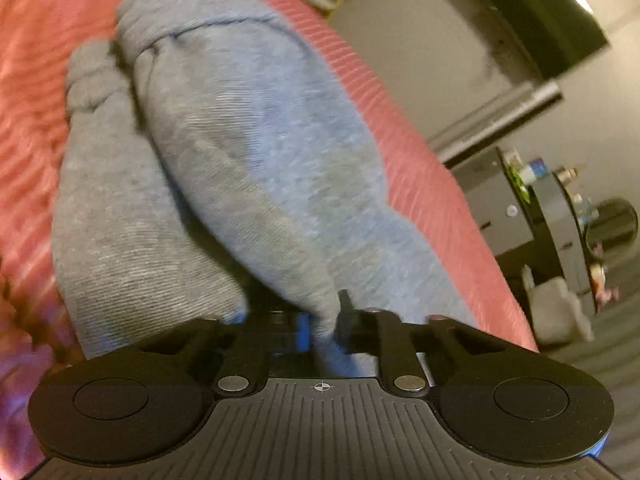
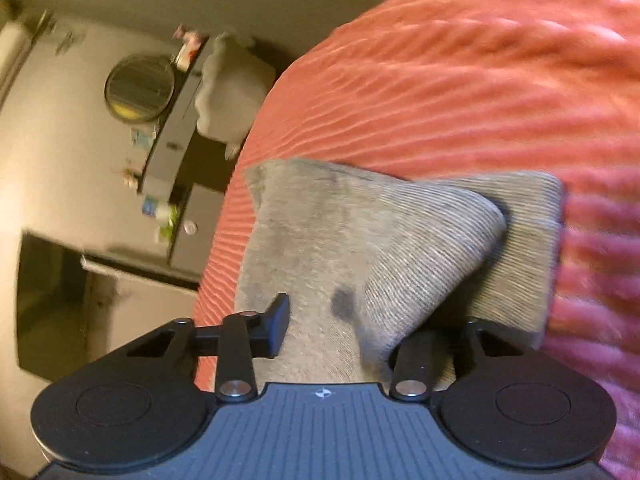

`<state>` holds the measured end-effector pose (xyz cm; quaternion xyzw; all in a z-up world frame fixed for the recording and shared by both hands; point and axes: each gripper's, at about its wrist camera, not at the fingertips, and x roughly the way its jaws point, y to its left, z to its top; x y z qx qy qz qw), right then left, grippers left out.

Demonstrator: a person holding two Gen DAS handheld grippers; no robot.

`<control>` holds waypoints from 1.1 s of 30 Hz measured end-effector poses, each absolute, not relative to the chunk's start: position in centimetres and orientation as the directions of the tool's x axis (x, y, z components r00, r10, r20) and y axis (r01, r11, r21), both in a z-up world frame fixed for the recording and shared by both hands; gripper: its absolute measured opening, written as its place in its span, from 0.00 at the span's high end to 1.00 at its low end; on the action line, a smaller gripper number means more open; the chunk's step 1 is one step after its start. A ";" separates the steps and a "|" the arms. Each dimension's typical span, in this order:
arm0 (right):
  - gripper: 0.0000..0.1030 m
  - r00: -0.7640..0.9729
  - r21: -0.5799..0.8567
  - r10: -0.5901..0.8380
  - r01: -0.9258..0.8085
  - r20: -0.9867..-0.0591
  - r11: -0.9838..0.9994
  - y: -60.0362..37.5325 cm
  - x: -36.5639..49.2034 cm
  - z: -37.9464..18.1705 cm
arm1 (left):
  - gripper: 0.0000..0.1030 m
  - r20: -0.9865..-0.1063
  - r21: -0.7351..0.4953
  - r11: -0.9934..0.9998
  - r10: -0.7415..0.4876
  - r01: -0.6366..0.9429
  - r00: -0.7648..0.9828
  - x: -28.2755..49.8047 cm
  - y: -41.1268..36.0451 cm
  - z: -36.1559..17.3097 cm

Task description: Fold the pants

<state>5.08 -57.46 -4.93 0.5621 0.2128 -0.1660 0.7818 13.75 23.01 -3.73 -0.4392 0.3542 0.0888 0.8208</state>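
Grey knit pants (image 1: 240,160) lie bunched and partly folded on a pink-red ribbed bedspread (image 1: 416,188). In the left wrist view my left gripper (image 1: 324,322) is shut, pinching a narrow fold of the pants right at the camera, and two rolled grey lobes stretch away behind it. In the right wrist view the pants (image 2: 340,232) show as a folded grey slab with a flap raised over it. My right gripper (image 2: 348,324) stands open with that cloth between its jaws. The left finger (image 2: 278,328) sits at the cloth's edge; the other finger is hidden under fabric.
The bedspread (image 2: 460,80) ends in a curved edge close to the pants. Beyond it are a dark cabinet (image 2: 176,132) with small items, a round mirror (image 2: 140,86), a pale cloth bundle (image 2: 228,96) and a dark screen (image 2: 48,300).
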 end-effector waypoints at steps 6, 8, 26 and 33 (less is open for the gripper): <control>0.97 0.821 0.680 -0.078 0.517 -0.566 0.520 -57.2 6.2 -0.1 | 0.91 -0.476 -0.721 0.637 -0.171 -0.272 0.863 10.1 22.0 2.6; 0.97 0.882 0.734 -0.073 0.432 -0.466 0.524 -57.8 4.9 1.9 | 0.91 -0.445 -0.715 0.661 -0.179 -0.228 0.877 8.3 22.0 3.7; 0.53 0.577 0.272 -0.410 0.756 -0.707 0.595 -58.6 0.7 0.3 | 0.47 -0.693 -0.391 0.674 0.232 -0.627 0.682 5.1 23.2 0.7; 0.44 0.654 0.268 -0.545 0.734 -0.524 0.624 -53.3 0.9 4.8 | 0.23 -0.593 -0.327 0.864 0.128 -0.383 0.795 10.5 14.4 3.3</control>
